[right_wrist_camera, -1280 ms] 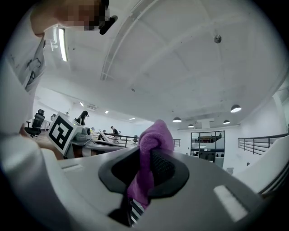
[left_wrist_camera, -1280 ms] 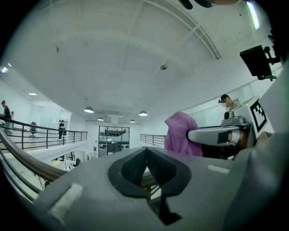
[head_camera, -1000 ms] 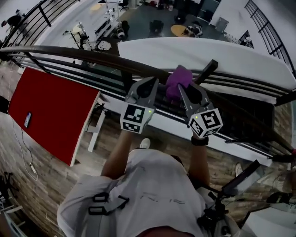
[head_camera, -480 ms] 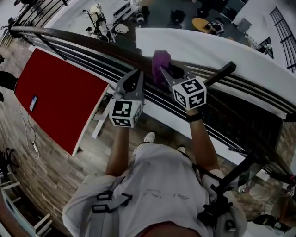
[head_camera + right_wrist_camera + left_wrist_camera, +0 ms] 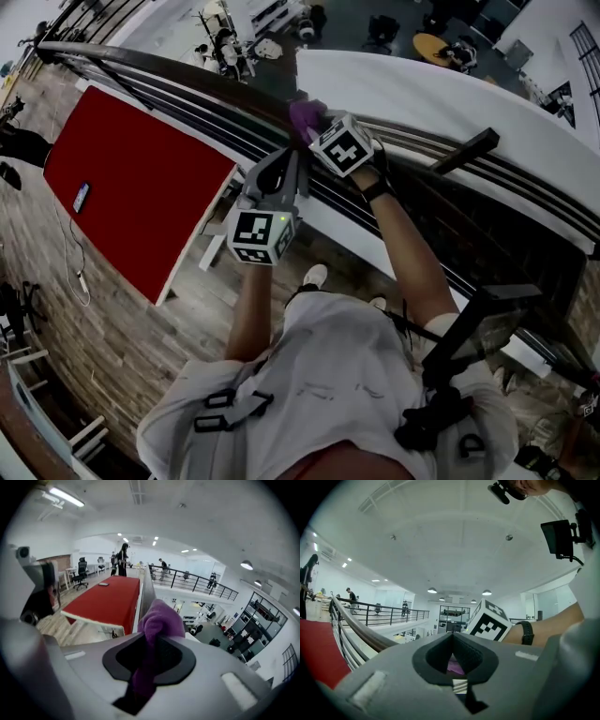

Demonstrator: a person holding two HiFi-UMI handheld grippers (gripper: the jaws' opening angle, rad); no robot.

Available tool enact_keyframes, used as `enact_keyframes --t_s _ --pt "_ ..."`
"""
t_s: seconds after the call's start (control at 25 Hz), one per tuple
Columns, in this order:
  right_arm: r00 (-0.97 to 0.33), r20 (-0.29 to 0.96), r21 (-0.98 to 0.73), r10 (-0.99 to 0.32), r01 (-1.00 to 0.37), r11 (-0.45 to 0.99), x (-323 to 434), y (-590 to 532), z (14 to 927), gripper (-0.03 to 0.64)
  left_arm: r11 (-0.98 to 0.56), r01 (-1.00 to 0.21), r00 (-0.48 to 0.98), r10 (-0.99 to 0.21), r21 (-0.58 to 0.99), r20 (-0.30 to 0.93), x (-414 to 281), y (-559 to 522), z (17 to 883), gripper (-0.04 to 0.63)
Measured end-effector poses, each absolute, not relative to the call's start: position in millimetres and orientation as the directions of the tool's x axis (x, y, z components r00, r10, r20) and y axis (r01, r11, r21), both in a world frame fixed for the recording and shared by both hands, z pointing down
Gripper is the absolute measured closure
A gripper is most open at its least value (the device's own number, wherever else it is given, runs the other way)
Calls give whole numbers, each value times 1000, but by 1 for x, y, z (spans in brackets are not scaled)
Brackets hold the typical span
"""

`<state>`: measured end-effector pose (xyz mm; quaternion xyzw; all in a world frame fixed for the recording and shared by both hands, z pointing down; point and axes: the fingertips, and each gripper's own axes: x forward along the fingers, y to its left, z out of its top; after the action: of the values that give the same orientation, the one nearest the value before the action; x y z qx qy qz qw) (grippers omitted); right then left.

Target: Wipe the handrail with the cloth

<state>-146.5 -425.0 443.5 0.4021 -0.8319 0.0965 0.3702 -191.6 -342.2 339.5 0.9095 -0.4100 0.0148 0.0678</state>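
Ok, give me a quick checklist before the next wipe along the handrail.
1. Cloth gripped: ok, the right gripper is shut on it.
2. Cloth bunched out past the gripper's tips: ok.
3. Cloth touching the handrail: cannot tell. The head view shows it over the rail, but the contact is hidden.
4. Rail stretch toward the left: ok, nothing rests on it.
5. Left gripper free: ok, shut and empty, beside the right one.

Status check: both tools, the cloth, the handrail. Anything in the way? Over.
Right tool shut on purple fleece cloth, cloth at dark curved handrail. Left tool shut, empty, off the rail. Nothing seen on rail ahead.
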Motion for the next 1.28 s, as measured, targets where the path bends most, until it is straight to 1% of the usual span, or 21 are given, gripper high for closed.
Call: enact_keyframes --t_s 0.08,0.16,0.28,0.48,0.72,1.04,1.28 --pt "-388 719 127 -577 -742 658 -148 -427 453 557 -652 -750 661 -744 112 91 -194 -342 342 597" --pt "-401 716 100 -572 -752 652 -152 -430 448 557 -658 -745 667 -739 108 101 -194 -340 344 597" --pt "-405 712 107 -573 -744 659 -156 -433 443 558 -666 -739 674 -731 102 106 -191 -339 345 595" --pt "-379 714 94 -589 -781 618 -138 -436 450 558 -642 -759 651 -751 108 111 -190 -346 347 597" --pt "-389 714 83 -582 -779 622 -131 -434 451 560 -653 -750 662 -740 105 121 -171 -331 348 595" --pt "-402 717 65 -570 -775 629 -125 -427 453 560 -634 -767 642 -755 102 137 -171 -320 351 595" --pt "-411 716 55 -564 -772 633 -114 -417 452 560 -651 -755 655 -743 77 138 -151 -311 346 595"
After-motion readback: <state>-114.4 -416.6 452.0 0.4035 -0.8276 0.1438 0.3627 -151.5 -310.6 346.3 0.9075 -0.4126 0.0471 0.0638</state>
